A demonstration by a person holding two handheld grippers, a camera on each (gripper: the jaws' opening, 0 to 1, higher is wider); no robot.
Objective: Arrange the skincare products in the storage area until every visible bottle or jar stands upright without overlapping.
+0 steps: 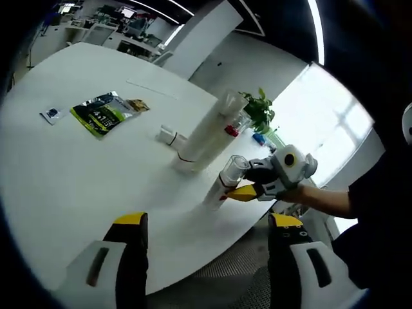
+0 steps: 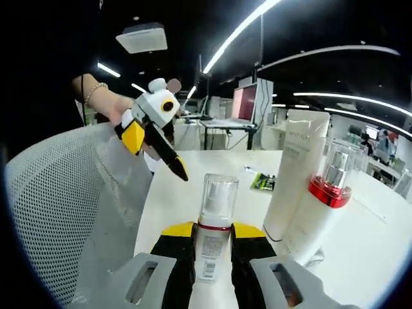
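Clear-capped pump bottle (image 2: 212, 225) stands upright between the right gripper (image 2: 212, 248) jaws, clamped at its body, near the white worktop (image 1: 77, 174) edge. Just beyond the jaws, to their right: red-collared bottle (image 2: 325, 199) and tall white tube (image 2: 293, 174), both upright. Left gripper (image 1: 209, 241) jaws wide, nothing between them, off the worktop edge. Green packet (image 1: 103, 114) lies far beyond.

White table (image 1: 77, 180), green packet (image 1: 105, 113).
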